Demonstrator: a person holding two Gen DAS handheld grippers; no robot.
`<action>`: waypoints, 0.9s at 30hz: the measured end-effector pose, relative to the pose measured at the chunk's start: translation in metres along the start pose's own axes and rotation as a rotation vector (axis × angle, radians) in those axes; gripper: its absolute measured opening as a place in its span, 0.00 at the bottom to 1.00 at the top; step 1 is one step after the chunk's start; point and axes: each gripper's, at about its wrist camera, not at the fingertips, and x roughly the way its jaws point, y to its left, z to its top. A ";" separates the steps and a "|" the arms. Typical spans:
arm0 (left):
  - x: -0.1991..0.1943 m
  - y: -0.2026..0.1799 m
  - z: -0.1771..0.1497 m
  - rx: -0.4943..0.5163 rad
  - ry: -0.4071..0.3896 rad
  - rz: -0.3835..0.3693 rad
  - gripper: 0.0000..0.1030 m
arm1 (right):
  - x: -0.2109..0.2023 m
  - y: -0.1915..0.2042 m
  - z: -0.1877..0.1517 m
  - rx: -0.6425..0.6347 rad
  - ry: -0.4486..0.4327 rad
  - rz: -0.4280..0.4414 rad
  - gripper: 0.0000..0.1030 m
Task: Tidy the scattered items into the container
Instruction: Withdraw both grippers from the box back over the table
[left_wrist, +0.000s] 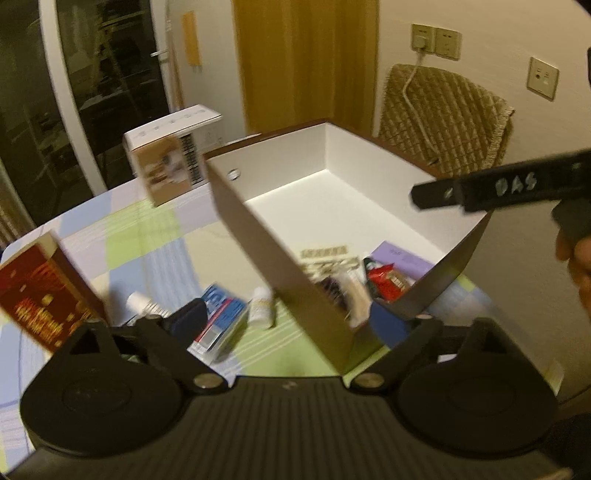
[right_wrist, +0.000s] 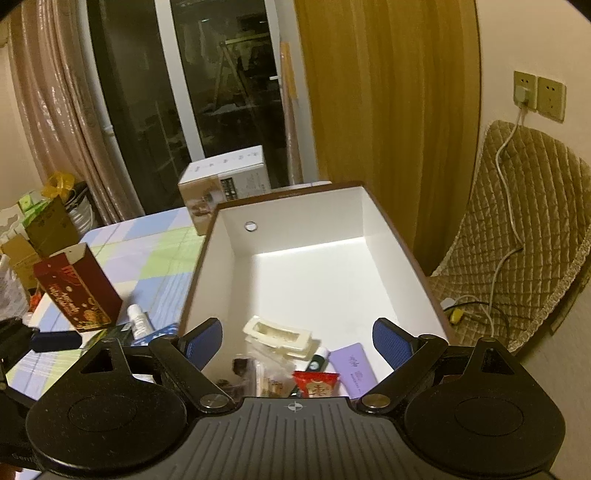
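Observation:
A brown box with a white inside stands on the checked tablecloth. At its near end lie a cream tray, a red packet and a purple card. My right gripper is open and empty above these. My left gripper is open, straddling the box's left wall. On the cloth lie a blue-red packet, a white tube and a white bottle. The right gripper's finger shows over the box.
A red carton stands at the left. A white-brown carton stands behind the box. A quilted chair is at the right. Cardboard boxes stand far left.

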 end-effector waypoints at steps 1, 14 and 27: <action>-0.003 0.004 -0.005 -0.007 0.004 0.008 0.94 | -0.002 0.004 0.000 -0.004 -0.002 0.005 0.91; -0.036 0.062 -0.061 -0.051 0.061 0.093 0.94 | -0.020 0.074 -0.006 -0.064 -0.014 0.095 0.91; -0.041 0.101 -0.091 -0.110 0.052 0.127 0.94 | -0.005 0.138 -0.035 -0.212 0.031 0.172 0.91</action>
